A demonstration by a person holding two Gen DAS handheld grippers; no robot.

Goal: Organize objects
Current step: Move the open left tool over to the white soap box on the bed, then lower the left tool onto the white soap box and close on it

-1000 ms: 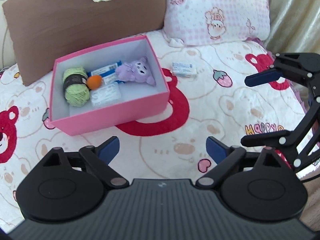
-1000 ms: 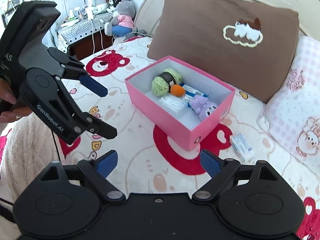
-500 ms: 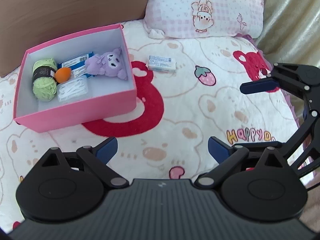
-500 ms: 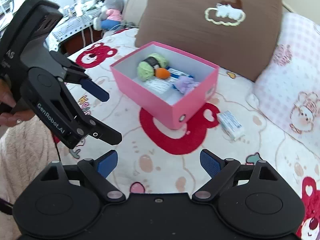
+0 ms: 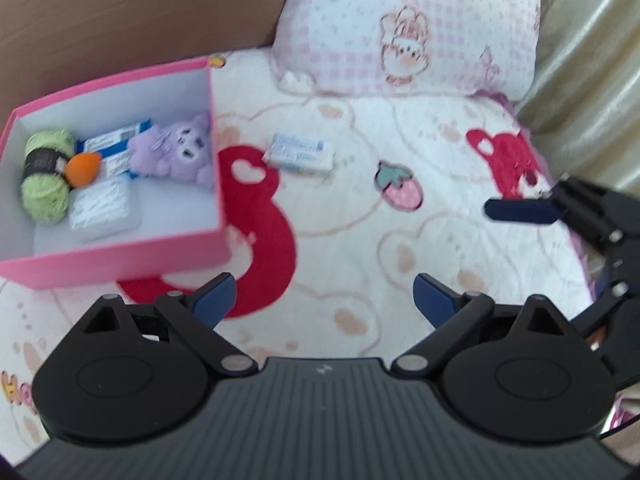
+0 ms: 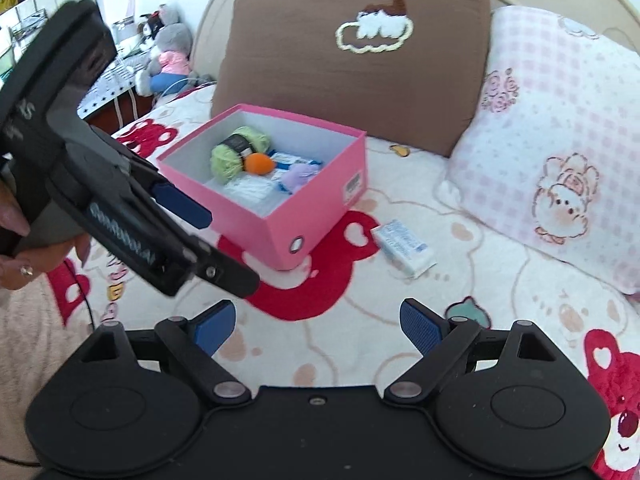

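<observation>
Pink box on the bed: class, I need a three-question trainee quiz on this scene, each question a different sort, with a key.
1. True or false: the small white packet lies inside the pink box.
2. Which is in the box? A) scissors B) green yarn ball C) cup
3. Fill in: both tongs, left and right, are ____.

Key: 1 false, it lies on the blanket beside the box; 2 B; 3 open, holding nothing.

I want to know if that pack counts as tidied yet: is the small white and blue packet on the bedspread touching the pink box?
Apart. The right wrist view shows bedspread between the packet and the pink box; the left wrist view shows the same gap.
</observation>
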